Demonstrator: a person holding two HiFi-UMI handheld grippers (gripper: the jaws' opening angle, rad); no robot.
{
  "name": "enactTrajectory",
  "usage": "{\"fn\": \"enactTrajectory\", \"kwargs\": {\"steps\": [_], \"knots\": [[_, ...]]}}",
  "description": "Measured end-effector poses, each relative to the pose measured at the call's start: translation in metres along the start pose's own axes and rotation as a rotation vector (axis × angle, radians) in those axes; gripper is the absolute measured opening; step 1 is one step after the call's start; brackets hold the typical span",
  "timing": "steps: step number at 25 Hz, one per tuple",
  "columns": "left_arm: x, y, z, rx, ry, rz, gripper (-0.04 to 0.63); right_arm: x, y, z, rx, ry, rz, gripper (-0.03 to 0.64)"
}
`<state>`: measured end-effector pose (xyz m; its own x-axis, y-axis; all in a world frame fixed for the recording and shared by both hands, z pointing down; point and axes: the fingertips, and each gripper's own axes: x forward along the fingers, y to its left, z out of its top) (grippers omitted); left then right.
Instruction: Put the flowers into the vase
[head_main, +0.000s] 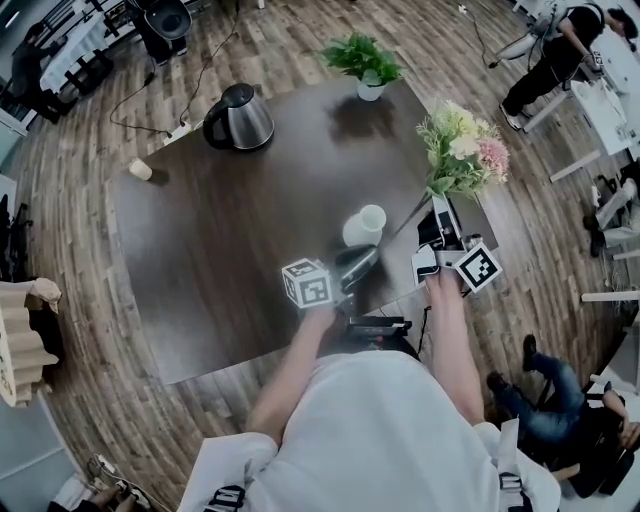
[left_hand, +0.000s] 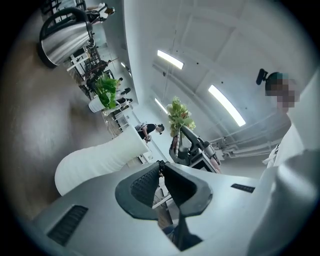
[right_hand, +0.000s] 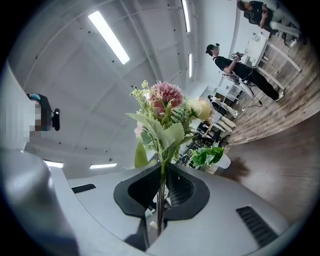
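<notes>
Two jaws of right hand-held gripper pinch flowers; left hand-held gripper closed, empty.

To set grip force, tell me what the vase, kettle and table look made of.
Vase: matte white, looks ceramic, possibly plastic; smooth, no glare.
Kettle: silvery reflective body suggests steel; black handle likely plastic.
Table: dark brown top with faint sheen, wood or laminate; cannot tell which.
</notes>
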<state>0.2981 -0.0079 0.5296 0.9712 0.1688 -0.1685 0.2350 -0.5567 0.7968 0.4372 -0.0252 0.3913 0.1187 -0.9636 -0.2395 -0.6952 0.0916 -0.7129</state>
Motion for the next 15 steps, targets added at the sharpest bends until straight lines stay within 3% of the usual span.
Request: {"fn": "enactTrajectory", "kwargs": {"steps": [9, 15], "knots": [[0.003, 0.007, -0.015, -0.006, 0.017, 0.005, 0.015, 0.007, -0.013, -0.002, -0.023, -0.026, -0.011, 0.040], [0.008, 0.023, 0.005, -0.014, 0.017, 0.017, 0.015, 0.049, -0.026, -0.014, -0.027, 0.010, 0.007, 0.040]]}}
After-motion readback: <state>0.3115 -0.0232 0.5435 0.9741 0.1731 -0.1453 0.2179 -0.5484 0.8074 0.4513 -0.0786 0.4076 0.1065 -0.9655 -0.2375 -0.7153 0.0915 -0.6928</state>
